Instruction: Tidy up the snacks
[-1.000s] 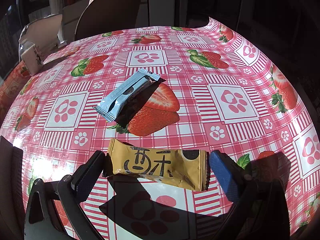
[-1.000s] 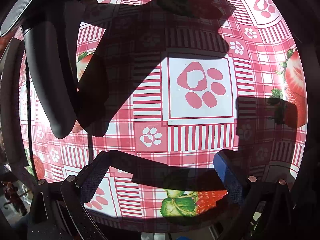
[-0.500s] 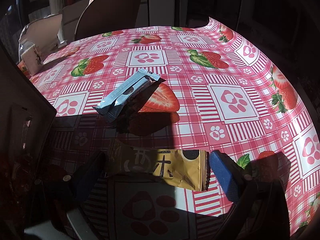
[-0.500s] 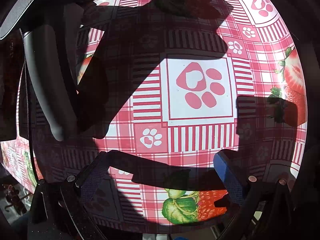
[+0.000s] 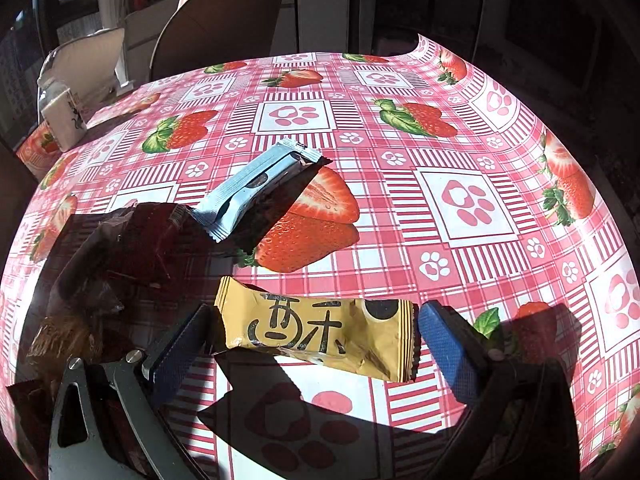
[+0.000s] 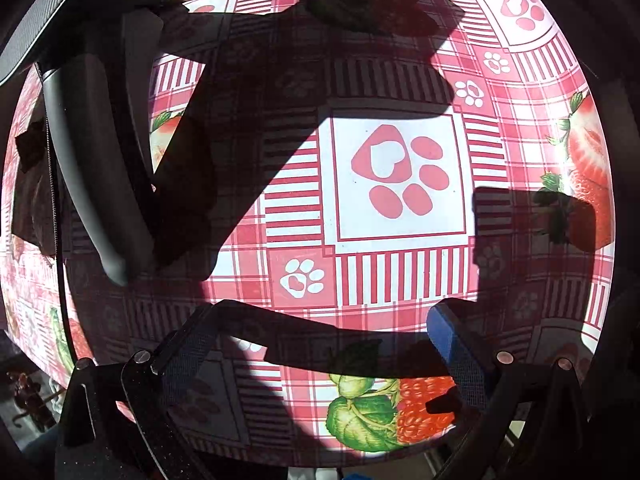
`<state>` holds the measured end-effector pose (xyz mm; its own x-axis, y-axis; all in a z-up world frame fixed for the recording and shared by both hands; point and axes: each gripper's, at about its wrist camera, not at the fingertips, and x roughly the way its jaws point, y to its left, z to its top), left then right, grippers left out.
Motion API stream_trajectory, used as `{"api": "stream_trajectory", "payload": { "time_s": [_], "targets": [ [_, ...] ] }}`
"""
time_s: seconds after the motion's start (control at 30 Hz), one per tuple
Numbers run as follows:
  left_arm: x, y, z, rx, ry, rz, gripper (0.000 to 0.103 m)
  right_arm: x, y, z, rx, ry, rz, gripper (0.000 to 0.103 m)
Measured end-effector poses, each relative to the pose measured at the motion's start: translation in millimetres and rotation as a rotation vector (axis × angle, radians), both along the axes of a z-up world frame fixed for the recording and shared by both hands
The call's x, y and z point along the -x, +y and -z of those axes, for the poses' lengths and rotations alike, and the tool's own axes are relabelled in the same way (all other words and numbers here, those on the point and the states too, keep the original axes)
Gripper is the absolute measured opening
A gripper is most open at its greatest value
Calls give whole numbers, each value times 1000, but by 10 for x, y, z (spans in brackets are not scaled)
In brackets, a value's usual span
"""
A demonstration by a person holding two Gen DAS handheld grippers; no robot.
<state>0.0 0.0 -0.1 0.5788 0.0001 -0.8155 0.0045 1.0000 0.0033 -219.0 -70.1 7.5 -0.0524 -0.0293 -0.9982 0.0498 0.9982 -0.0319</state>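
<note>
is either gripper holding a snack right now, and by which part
Nothing is held. The left gripper is open with its jaws either side of the yellow snack; the right gripper is open over bare tablecloth.

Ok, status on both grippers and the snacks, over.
Left hand-held gripper open, straddling yellow snack pack. Right hand-held gripper open, empty, over tablecloth. Blue snack pack beyond. Dark item at left.

Yellow snack packet (image 5: pixel 316 328): large black character "酥"; no other text legible.
</note>
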Motion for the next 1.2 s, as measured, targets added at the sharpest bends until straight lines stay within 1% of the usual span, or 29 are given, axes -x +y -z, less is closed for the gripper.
{"api": "stream_trajectory", "payload": {
  "time_s": [0.33, 0.63, 0.8, 1.13, 1.17, 1.2],
  "targets": [
    [0, 0, 0, 0, 0, 0, 103, -46, -58, 17, 17, -8, 0, 103],
    [0, 0, 0, 0, 0, 0, 103, -89, -73, 44, 9, -7, -1, 103],
    [0, 0, 0, 0, 0, 0, 103, -119, -87, 63, -1, 19, -1, 103],
    [-1, 3, -1, -3, 2, -1, 103, -337, -114, 178, -20, 100, -4, 103],
    [-5, 6, -8, -3, 25, 3, 103, -361, -114, 189, -21, 109, -4, 103],
    [-26, 11, -25, -7, 81, 22, 103, -377, -113, 196, -21, 116, -4, 103]
  ]
}}
